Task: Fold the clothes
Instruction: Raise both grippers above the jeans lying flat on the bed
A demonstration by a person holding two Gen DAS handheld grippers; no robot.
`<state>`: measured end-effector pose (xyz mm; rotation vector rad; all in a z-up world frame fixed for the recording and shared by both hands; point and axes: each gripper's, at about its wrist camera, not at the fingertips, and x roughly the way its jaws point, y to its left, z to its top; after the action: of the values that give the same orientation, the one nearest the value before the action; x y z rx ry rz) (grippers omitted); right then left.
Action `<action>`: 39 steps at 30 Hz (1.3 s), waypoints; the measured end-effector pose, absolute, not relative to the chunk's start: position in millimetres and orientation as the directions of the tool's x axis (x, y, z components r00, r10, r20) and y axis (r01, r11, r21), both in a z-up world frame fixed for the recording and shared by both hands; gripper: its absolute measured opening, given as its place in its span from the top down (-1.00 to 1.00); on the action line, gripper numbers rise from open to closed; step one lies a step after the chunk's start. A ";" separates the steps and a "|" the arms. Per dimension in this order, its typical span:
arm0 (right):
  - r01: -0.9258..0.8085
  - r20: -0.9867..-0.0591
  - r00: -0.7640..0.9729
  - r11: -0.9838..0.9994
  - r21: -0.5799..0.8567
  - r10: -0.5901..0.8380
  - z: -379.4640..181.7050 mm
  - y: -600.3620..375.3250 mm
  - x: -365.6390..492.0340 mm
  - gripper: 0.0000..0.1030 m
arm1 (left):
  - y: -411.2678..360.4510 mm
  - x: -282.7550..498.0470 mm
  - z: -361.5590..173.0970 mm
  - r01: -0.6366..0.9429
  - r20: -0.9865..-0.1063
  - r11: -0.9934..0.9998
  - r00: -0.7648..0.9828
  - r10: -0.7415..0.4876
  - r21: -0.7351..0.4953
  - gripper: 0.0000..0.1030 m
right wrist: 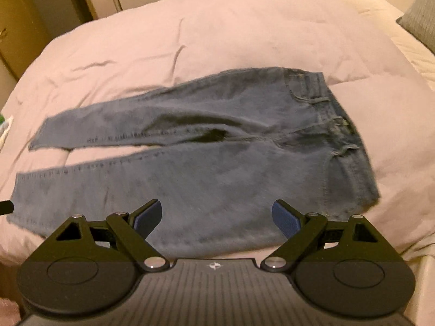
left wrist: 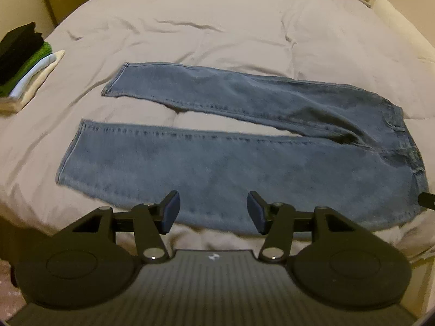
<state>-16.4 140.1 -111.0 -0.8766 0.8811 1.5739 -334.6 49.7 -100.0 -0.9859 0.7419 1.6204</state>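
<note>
Left wrist view shows, at about 9 o'clock on the bed [left wrist: 190, 21], a stack of folded clothes [left wrist: 24, 62], black on top, then green, pale blue and cream. Across the middle lie the jeans [left wrist: 217, 168], spread flat and unfolded. Their long axis runs from 9 o'clock to 3 o'clock: both hems point to 9 o'clock, the waistband sits at 3 o'clock, and the legs splay apart in a narrow V with bedding showing between them. At 6 o'clock the left gripper [left wrist: 213, 212] hangs released, jaws apart, gripping nothing, over the near leg's lower edge.

Right wrist view gives the same jeans [right wrist: 217, 168] with the waistband at about 2 o'clock, and the right gripper [right wrist: 216, 217] likewise released and empty above the near leg.

Judged from this, the risk is a crooked fold: with the legs splayed, bringing one over the other may leave seams misaligned. Denim is stiff and heavy, so a shallow pinch could slip, and a deep one could catch the soft duvet underneath.
</note>
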 end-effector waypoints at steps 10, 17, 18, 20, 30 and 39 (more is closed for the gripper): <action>-0.976 -0.873 -0.207 -0.159 0.151 0.441 -85.4 104.8 22.0 -1.00 | 11.0 -289.9 -54.3 -0.970 -0.840 -0.235 -0.172 0.514 0.055 -0.20; -0.971 -0.873 -0.223 -0.178 0.159 0.433 -83.1 90.7 26.2 -1.00 | -1.3 -278.7 -46.7 -0.971 -0.838 -0.228 -0.185 0.513 0.075 -0.21; -0.971 -0.873 -0.225 -0.179 0.161 0.434 -82.3 88.8 26.6 -1.00 | -2.5 -277.6 -45.7 -0.971 -0.835 -0.227 -0.189 0.516 0.079 -0.22; -0.970 -0.871 -0.225 -0.181 0.160 0.436 -80.9 86.1 28.3 -1.00 | -4.7 -275.7 -44.4 -0.971 -0.831 -0.225 -0.195 0.521 0.086 -0.26; -0.967 -0.873 -0.240 -0.185 0.175 0.425 -82.2 79.5 31.6 -1.00 | -16.0 -270.1 -44.3 -0.971 -0.838 -0.217 -0.201 0.507 0.102 -0.27; -0.968 -0.871 -0.240 -0.175 0.180 0.428 -81.1 72.7 40.0 -1.00 | -22.2 -260.1 -43.9 -0.972 -0.837 -0.210 -0.203 0.508 0.108 -0.28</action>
<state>40.0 72.7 -81.1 -0.8329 0.9393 1.6464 -260.1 -22.2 -43.9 -0.8187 0.8068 1.6661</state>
